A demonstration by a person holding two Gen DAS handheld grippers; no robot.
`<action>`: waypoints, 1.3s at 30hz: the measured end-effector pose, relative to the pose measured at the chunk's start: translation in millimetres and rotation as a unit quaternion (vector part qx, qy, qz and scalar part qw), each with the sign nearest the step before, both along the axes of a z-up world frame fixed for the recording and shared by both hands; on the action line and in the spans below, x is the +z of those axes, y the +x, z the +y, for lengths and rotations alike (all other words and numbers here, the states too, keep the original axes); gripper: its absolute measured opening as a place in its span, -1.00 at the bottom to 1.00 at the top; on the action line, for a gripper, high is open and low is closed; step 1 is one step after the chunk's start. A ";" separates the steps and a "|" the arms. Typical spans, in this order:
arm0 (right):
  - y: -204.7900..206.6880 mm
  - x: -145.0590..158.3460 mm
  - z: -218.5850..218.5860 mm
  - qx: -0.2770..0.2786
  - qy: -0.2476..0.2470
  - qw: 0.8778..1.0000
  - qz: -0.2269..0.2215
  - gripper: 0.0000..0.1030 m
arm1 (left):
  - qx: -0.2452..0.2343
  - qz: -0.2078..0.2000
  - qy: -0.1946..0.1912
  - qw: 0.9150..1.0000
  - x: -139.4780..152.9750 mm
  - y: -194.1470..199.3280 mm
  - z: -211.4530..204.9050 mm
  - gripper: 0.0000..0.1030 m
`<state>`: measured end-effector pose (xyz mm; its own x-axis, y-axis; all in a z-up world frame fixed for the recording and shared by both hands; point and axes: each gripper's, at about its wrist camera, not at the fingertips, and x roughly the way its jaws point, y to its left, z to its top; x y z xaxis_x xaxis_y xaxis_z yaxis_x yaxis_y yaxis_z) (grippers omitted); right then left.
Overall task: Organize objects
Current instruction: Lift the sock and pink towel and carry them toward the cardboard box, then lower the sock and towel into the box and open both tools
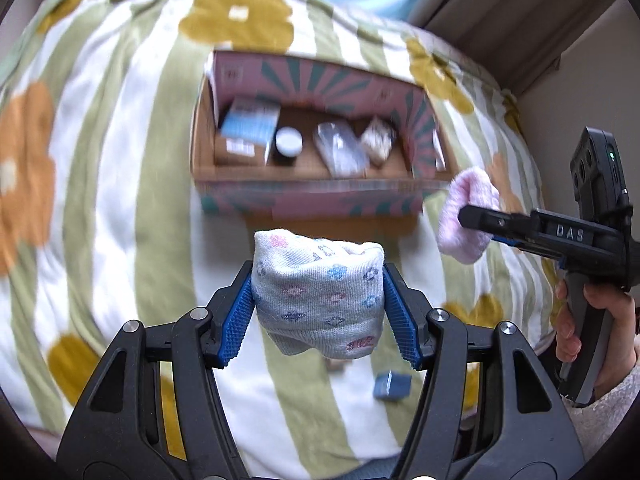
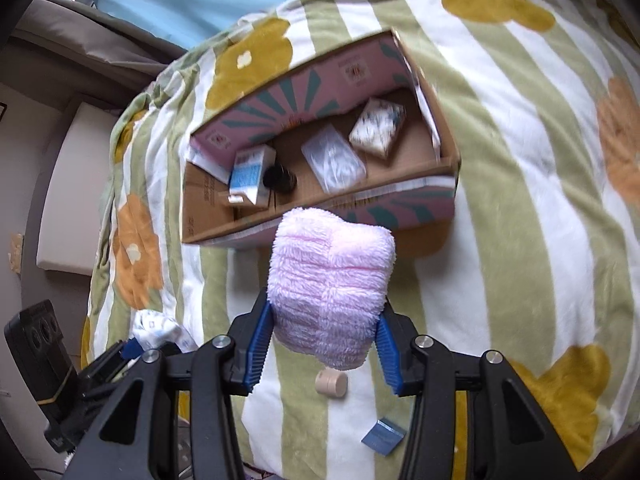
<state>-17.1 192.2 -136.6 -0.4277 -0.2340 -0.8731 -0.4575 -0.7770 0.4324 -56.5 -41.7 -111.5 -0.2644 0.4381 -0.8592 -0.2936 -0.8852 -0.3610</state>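
My left gripper point(image 1: 318, 312) is shut on a rolled white sock with coloured flower dots point(image 1: 320, 288), held above the bed in front of the box. My right gripper point(image 2: 324, 340) is shut on a fluffy pink sock roll point(image 2: 332, 280), also held up in front of the box; it shows in the left wrist view point(image 1: 468, 216) at the right. The open pink cardboard box point(image 1: 312, 196) point(image 2: 400, 200) lies on the striped flower blanket and holds a blue-white carton point(image 1: 250, 124), a small dark jar point(image 1: 289, 142), a clear packet point(image 1: 340, 148) and a patterned pack point(image 1: 378, 140).
A small blue packet point(image 2: 382, 436) point(image 1: 392, 386) and a beige spool point(image 2: 331, 385) lie on the blanket point(image 2: 520, 200) under the grippers. The bed edge, grey walls and a white panel point(image 2: 64, 184) are at the left of the right wrist view.
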 end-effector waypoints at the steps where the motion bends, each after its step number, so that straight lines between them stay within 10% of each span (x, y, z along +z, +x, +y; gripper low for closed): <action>1: -6.0 3.6 3.2 0.000 0.006 1.000 0.005 -0.15 | -0.003 0.008 -0.002 1.000 3.6 -9.6 0.8 0.12; 17: -83.6 -3.6 37.7 0.005 0.063 0.998 0.006 -0.15 | -0.023 0.032 -0.041 0.998 -22.9 -158.8 34.3 0.12; 36: -109.2 -47.4 41.1 -0.021 0.063 0.997 -0.032 -0.15 | -0.059 -0.007 -0.078 0.995 -81.0 -174.7 52.8 0.15; 39: -114.6 -47.8 43.0 -0.023 0.069 0.996 -0.053 0.27 | -0.070 -0.001 -0.087 0.994 -73.6 -174.6 59.0 0.98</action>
<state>-131.7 235.2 -184.3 -0.3382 -0.0913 -0.9366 -0.5320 -0.8024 0.2703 -231.1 17.3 -185.1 -0.2098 0.3150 -0.9256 -0.4186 -0.8845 -0.2061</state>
